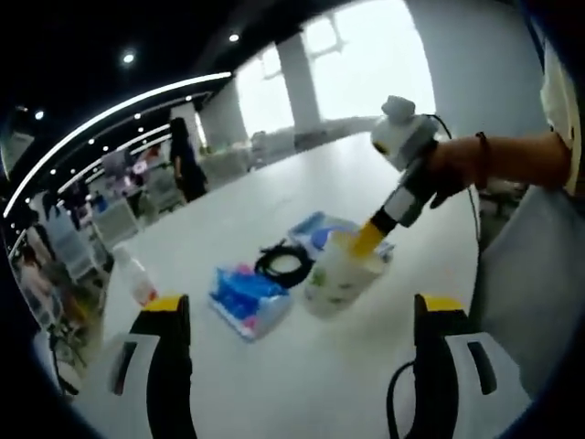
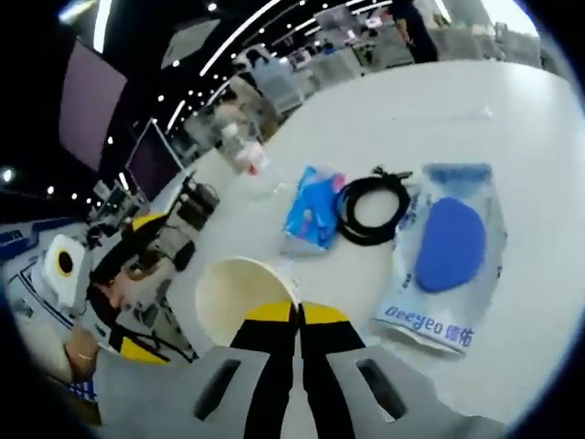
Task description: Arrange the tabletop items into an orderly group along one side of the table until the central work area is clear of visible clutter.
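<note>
Reaching in from the right, right claw [image 1: 366, 240] pinching paper cup [image 1: 340, 276] rim, left claw [image 1: 302, 366] spread wide.

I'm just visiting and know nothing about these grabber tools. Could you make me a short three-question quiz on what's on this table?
1. True or false: the right gripper is shut on the rim of the cup.
2. What lies directly between the blue tissue pack and the clear pouch? A) a small bottle B) the coiled black cable C) a spoon
3. Fill in: the left gripper has its jaws ____, holding nothing.

Key: 1 true; 2 B; 3 open.
</note>
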A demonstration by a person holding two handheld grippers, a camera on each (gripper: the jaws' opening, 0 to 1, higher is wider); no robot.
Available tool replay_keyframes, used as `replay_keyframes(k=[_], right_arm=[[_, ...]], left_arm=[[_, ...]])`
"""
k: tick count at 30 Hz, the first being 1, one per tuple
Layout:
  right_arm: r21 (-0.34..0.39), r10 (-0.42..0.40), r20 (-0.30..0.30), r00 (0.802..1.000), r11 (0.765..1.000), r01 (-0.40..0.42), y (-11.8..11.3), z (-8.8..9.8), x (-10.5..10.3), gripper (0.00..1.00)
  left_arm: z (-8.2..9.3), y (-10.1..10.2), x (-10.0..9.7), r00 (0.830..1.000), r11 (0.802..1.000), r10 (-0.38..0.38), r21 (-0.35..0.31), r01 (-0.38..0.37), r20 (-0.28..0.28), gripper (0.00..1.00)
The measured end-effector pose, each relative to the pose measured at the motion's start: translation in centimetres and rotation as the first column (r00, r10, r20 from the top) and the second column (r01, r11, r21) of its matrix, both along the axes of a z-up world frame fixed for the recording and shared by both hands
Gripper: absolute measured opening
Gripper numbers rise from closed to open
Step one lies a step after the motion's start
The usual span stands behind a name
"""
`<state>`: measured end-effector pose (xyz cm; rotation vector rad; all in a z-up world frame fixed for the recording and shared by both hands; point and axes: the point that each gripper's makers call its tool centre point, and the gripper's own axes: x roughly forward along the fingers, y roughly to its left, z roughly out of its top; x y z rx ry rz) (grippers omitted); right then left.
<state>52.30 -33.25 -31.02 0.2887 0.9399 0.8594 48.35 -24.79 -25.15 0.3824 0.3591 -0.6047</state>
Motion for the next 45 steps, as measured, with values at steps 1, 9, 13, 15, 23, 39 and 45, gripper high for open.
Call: replay_keyframes(k=[1,9,13,15,23,39,45], right_arm=[[0.004,0.003,-0.023,1.000,1.000,-0.003,0.0,0.0,-0.4,0.01],[0.015,0.055,-0.057,0.997,0.998,-0.055,0.2,0.6,-2.6,0.01],[0.010,0.078,-0.069,0.995,0.997,-0.077,0.5,0.6,-3.6,0.01],[0.007,0.090,-0.073,0.993,0.996,-0.090,0.7,0.6,-4.0,0.01],[0.022,0.108,-0.088,0.990,0.994,-0.107,1.2,0.8,-4.6,0.01],[0.010,0.156,-0.076,0.985,0.988,-0.156,1.8,0.6,-5.4,0.01],[0.009,0.154,-0.073,0.985,0.988,-0.153,2.1,0.5,-5.4,0.01]], left_arm=[[0.0,-0.1,0.0,1.000,1.000,-0.002,0.000,0.002,0.000,0.98],[-0.5,-1.1,0.1,0.998,0.996,-0.064,0.071,0.063,0.012,0.96],[-0.9,-1.7,-0.2,0.996,0.992,-0.092,0.083,0.091,-0.001,0.94],[-1.1,-2.0,-0.2,0.994,0.987,-0.111,0.116,0.110,0.006,0.93],[-2.0,-3.1,-0.8,0.983,0.971,-0.184,0.153,0.186,-0.025,0.86],[-3.3,-4.1,-1.7,0.956,0.939,-0.283,0.184,0.291,-0.072,0.63],[-4.3,-4.8,-2.9,0.939,0.928,-0.316,0.161,0.336,-0.138,0.43]])
